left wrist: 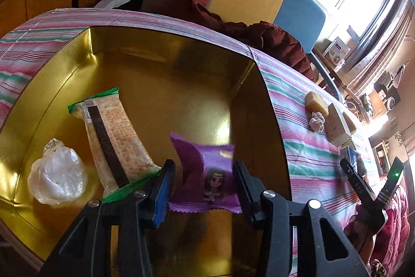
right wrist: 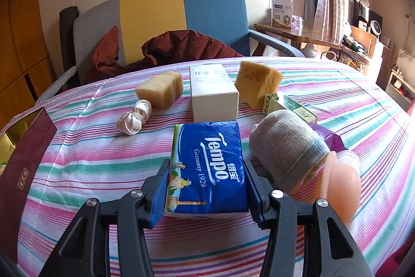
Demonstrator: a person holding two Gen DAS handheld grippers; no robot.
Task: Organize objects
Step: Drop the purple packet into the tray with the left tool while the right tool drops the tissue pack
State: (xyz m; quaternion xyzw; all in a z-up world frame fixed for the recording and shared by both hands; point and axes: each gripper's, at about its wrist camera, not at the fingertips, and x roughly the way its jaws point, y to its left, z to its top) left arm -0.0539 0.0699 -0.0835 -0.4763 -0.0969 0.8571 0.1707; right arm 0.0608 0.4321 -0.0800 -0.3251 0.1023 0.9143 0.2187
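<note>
My left gripper (left wrist: pixel 205 170) hangs over the gold tin box (left wrist: pixel 166 74), jaws open around a purple snack packet (left wrist: pixel 207 173) that lies between them with gaps on both sides. A green-edged cracker pack (left wrist: pixel 114 136) and a clear plastic-wrapped lump (left wrist: pixel 57 173) lie in the box. My right gripper (right wrist: pixel 206 168) is shut on a blue Tempo tissue pack (right wrist: pixel 207 165) on the striped bedcover (right wrist: pixel 77 152). The right gripper also shows in the left wrist view (left wrist: pixel 371 173).
On the bedcover lie two yellow sponges (right wrist: pixel 160 88) (right wrist: pixel 258 83), a white box (right wrist: pixel 214 92), a white band bundle (right wrist: pixel 135 120), a green box (right wrist: pixel 290 105), a grey sock (right wrist: pixel 288 147) and a pink object (right wrist: pixel 339 181). The box's maroon wall (right wrist: pixel 23 162) stands left. An armchair (right wrist: pixel 181 17) is behind.
</note>
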